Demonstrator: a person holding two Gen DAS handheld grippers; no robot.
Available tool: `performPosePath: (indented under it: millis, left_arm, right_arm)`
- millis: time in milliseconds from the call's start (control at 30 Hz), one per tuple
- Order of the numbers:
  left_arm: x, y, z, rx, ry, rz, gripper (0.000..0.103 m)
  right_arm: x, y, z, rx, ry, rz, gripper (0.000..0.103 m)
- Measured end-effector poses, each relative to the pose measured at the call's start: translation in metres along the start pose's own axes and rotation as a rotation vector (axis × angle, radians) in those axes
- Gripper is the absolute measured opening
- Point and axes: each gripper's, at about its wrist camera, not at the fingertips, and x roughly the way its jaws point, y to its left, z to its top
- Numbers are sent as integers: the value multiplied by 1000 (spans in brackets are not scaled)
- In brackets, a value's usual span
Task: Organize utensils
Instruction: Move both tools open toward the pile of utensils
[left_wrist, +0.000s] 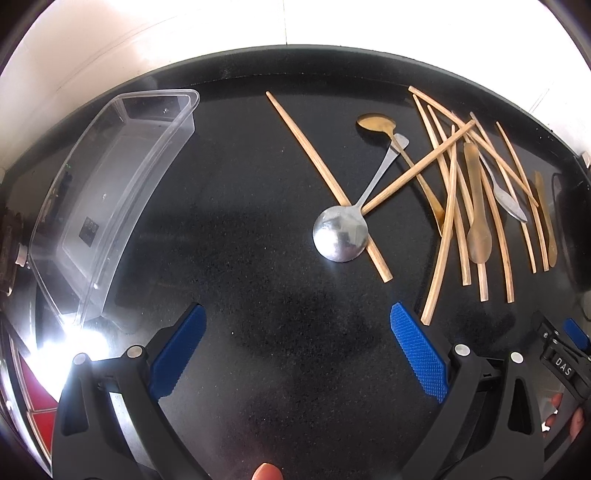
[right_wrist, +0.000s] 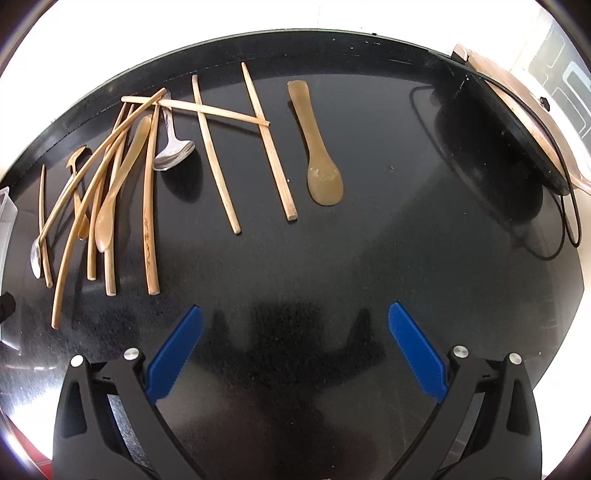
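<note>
Each black claw (left_wrist: 297, 347) carries ridged blue pads (right_wrist: 415, 356) and silver screws.

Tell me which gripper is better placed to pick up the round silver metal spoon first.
Probably the left gripper: it is open, and the round silver metal spoon lies just ahead of it, with the clear plastic container on its side. The right gripper sees that spoon only at its far left edge.

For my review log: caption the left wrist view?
Open left claw over black table; empty clear container, scattered chopsticks, spoons.

A glossy black speckled countertop (left_wrist: 258, 221) spreads ahead of the claw. Beyond its far edge rises a pale, brightly lit wall (left_wrist: 221, 29). Strong glare (left_wrist: 70, 339) flares low left.
</note>
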Motion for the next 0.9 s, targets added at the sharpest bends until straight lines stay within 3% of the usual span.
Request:
performPosePath:
  millis: [900]
  left_arm:
    - [21, 0, 6, -3, 55, -26, 97]
  right_arm:
    - [5, 1, -2, 13, 30, -24, 97]
